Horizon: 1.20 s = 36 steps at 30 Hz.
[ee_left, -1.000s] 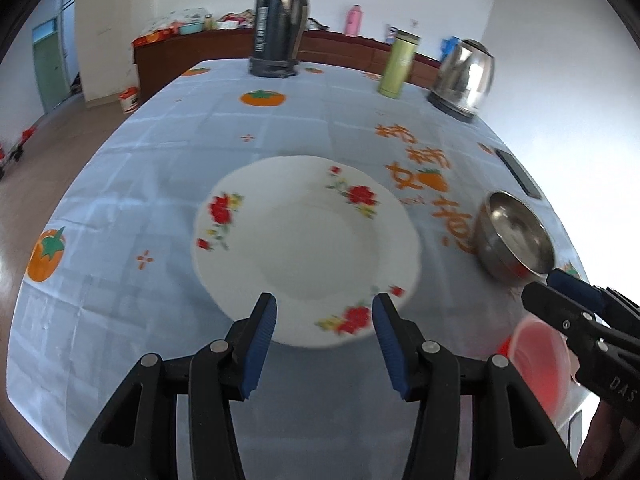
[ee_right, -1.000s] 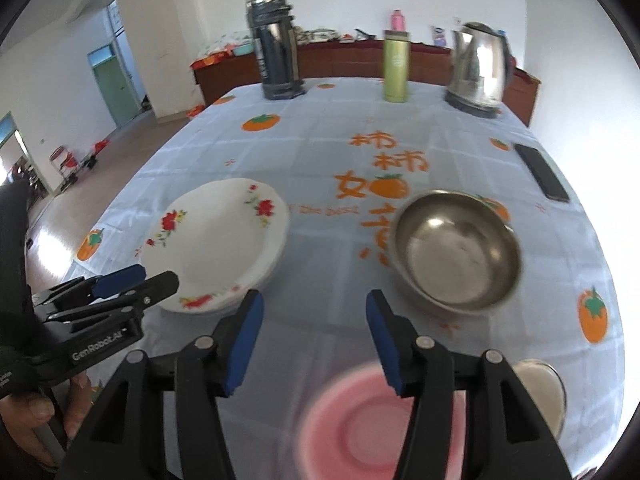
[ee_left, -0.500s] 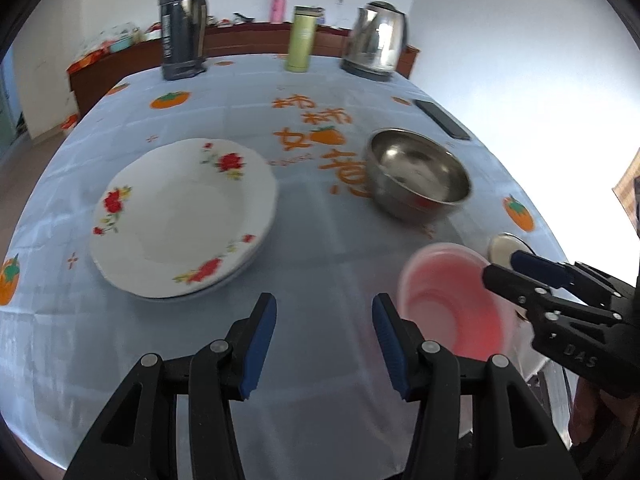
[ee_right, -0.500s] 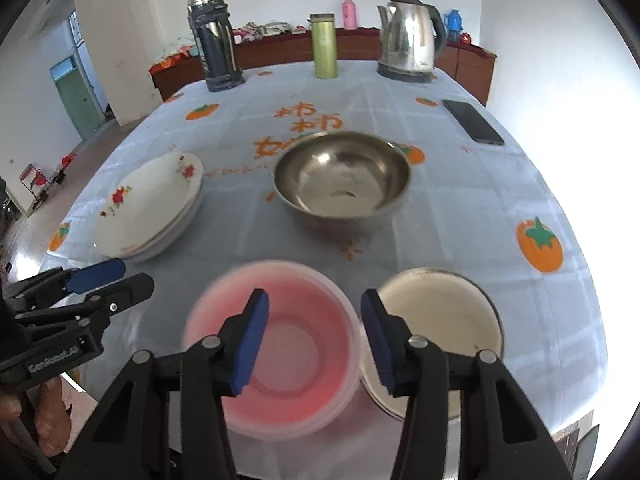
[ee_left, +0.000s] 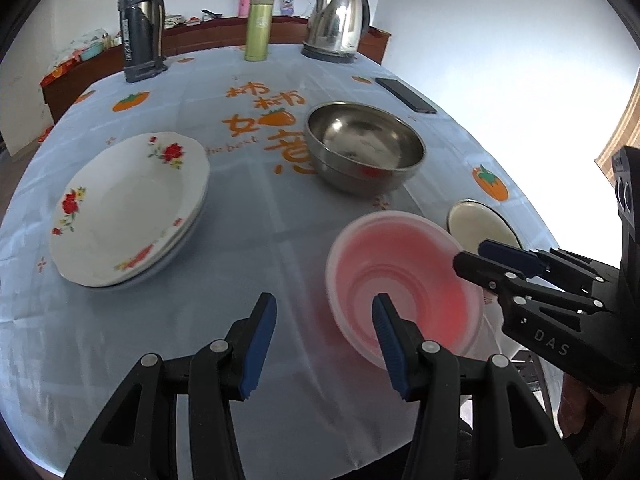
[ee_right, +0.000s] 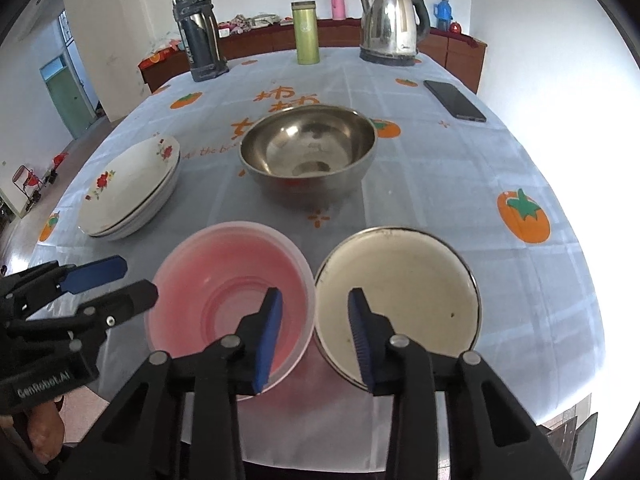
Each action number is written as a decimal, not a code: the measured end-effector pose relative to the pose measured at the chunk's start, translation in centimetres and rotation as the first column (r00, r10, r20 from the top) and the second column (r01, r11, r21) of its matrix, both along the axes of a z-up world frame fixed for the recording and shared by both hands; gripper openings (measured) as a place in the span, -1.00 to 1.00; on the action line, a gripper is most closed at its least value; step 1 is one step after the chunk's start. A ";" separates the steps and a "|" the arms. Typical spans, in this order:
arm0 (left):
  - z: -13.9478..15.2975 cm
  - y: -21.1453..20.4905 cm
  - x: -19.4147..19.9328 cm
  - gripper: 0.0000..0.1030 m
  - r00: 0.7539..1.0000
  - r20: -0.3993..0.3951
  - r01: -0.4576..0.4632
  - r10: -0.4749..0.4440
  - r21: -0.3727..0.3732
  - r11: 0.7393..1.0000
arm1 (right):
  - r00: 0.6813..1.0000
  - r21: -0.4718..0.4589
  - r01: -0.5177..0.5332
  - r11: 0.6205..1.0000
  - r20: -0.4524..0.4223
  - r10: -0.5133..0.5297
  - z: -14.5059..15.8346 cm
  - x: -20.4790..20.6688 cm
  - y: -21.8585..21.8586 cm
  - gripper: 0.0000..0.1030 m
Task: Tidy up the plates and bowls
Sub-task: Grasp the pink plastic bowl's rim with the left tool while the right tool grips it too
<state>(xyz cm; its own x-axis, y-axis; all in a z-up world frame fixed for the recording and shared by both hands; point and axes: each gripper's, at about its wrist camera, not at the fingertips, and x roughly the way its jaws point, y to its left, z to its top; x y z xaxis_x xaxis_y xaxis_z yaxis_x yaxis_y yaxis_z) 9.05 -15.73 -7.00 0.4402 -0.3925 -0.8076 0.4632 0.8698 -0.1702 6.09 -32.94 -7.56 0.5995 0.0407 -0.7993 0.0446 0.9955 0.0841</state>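
A translucent pink bowl (ee_right: 224, 292) sits near the table's front edge, touching a cream enamel bowl (ee_right: 400, 292) on its right. My right gripper (ee_right: 315, 304) straddles the two adjoining rims, its left finger inside the pink bowl and its right finger over the cream one. Its jaws are closing and the pads stand clear of both rims. My left gripper (ee_left: 323, 312) hangs open and empty at the pink bowl's (ee_left: 400, 280) near-left edge. Behind stand a steel bowl (ee_right: 308, 152) and a stack of floral plates (ee_right: 128, 188).
At the far end stand a dark thermos (ee_right: 198, 32), a green flask (ee_right: 306, 32) and a steel kettle (ee_right: 390, 24). A black phone (ee_right: 454, 100) lies at the right. The table's front edge runs just under both grippers.
Both grippers swung right, away from the floral plates, and came down over the pink bowl. The right jaws have narrowed and now straddle the two bowls' rims. The left jaws kept their width.
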 end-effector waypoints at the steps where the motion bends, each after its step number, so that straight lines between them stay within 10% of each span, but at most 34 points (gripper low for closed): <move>1: -0.1 -0.2 0.0 0.02 1.000 -0.002 0.002 -0.002 0.001 1.000 | 1.000 0.001 -0.001 1.000 -0.001 0.001 0.0 0.0 0.0 -0.36; 18: -1.6 -1.7 -0.2 -0.65 0.999 -0.028 0.047 -0.046 0.032 0.998 | 0.999 0.003 -0.039 0.999 -0.016 0.039 -0.8 0.0 0.5 -0.69; 36: -2.0 -1.4 -0.2 -0.67 0.997 -0.064 0.037 -0.037 -0.004 0.999 | 1.000 0.016 -0.022 1.000 -0.006 0.022 -0.4 -0.6 0.1 -0.65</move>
